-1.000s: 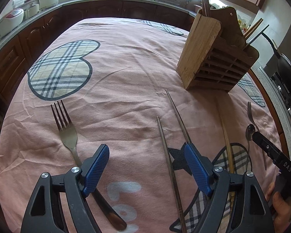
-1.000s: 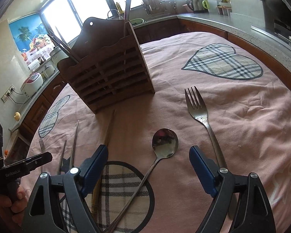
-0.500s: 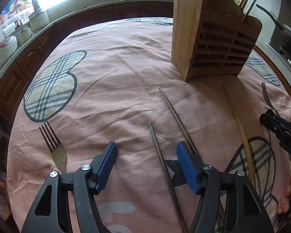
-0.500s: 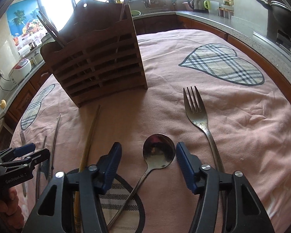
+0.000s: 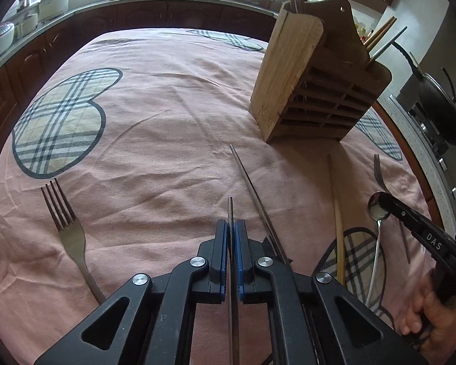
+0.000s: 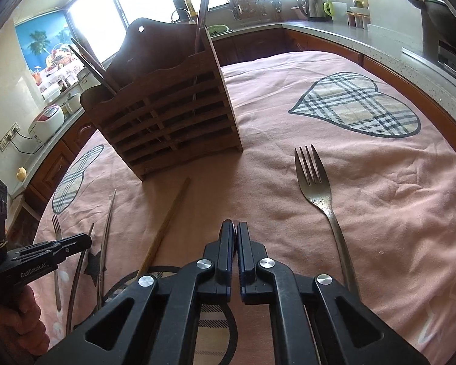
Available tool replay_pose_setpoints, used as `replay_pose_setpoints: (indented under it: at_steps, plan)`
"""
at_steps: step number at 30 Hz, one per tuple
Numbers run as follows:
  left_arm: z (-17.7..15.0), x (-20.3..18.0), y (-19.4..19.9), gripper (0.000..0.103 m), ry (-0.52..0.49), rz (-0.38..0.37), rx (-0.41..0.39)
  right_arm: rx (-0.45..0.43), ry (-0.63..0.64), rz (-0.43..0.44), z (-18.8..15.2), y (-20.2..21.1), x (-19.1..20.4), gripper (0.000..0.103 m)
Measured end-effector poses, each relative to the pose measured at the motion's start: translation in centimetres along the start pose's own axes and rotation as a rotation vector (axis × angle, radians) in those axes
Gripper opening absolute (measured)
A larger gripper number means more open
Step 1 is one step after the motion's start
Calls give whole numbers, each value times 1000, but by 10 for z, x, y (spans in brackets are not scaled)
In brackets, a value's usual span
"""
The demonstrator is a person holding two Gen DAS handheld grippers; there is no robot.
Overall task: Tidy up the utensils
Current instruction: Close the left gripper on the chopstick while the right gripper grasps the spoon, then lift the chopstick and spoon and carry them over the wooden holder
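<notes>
Slatted wooden holder upright on pink cloth, sticks already poking out the top. Loose, flat: dark metal chopstick, a second angled beside it, bamboo chopstick, spoon, fork far left, fork far right.

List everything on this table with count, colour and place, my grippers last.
Utensil holder: 1, wooden, slatted, upright at the far side, chopsticks standing inside.
Dark chopsticks: 2, before the holder.
Wooden chopstick: 1, pale, right of them.
Forks: 2, silver, one at each side.
Spoon: 1, silver, near the right fork.
Tablecloth: 1, pink, plaid hearts.
Left gripper: black, blue fingers just closed on one dark chopstick.
Right gripper: black, fingers just closed at the spoon's bowl; grip unclear.
Hands: 2, on the handles.
</notes>
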State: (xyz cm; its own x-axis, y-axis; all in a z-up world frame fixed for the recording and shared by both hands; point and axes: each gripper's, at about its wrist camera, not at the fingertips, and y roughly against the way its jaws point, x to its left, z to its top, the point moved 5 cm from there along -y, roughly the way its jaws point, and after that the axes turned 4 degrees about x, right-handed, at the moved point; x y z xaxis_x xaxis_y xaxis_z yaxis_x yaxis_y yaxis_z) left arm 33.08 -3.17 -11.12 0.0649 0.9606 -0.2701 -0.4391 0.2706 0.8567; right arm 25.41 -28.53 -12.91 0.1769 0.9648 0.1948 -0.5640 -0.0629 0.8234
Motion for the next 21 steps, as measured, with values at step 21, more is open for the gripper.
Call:
replay_pose_setpoints:
  at_steps: [21]
  plan:
    - [-7, 5, 123, 3, 42, -120, -201, -209, 58, 9, 28, 81, 19, 3]
